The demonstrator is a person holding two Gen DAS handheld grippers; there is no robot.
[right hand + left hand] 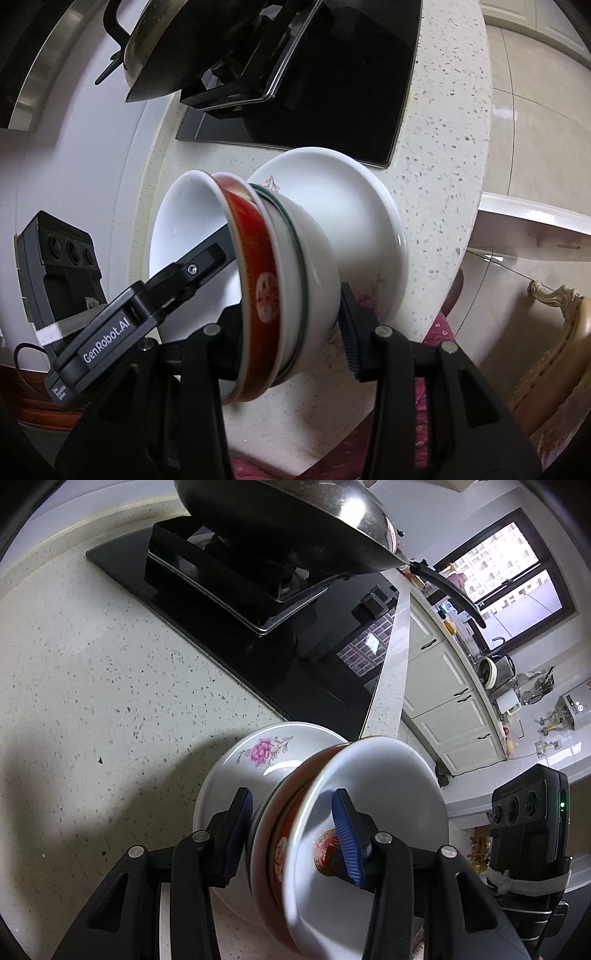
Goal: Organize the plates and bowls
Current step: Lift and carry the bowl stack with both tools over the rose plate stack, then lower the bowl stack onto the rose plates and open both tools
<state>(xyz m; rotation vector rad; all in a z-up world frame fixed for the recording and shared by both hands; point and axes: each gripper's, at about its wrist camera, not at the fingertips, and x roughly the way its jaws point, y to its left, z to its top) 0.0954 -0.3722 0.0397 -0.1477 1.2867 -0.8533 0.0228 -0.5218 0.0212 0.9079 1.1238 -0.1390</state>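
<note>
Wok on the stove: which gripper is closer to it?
Left, slightly. The left gripper clamps the bowl stack on the wok side; the right gripper clamps it farther away.

A pale speckled stone countertop [92, 672] carried everything, with a black glass cooktop [325, 642] set flush into it as the landmark. On the cooktop stood a black burner stand [207, 579] bearing a steel wok [295, 520]. Just beside the cooktop's near edge, a white plate with a pink flower [236, 771] rested directly on the counter, and a nest of bowls [280, 280] sat on that plate.
</note>
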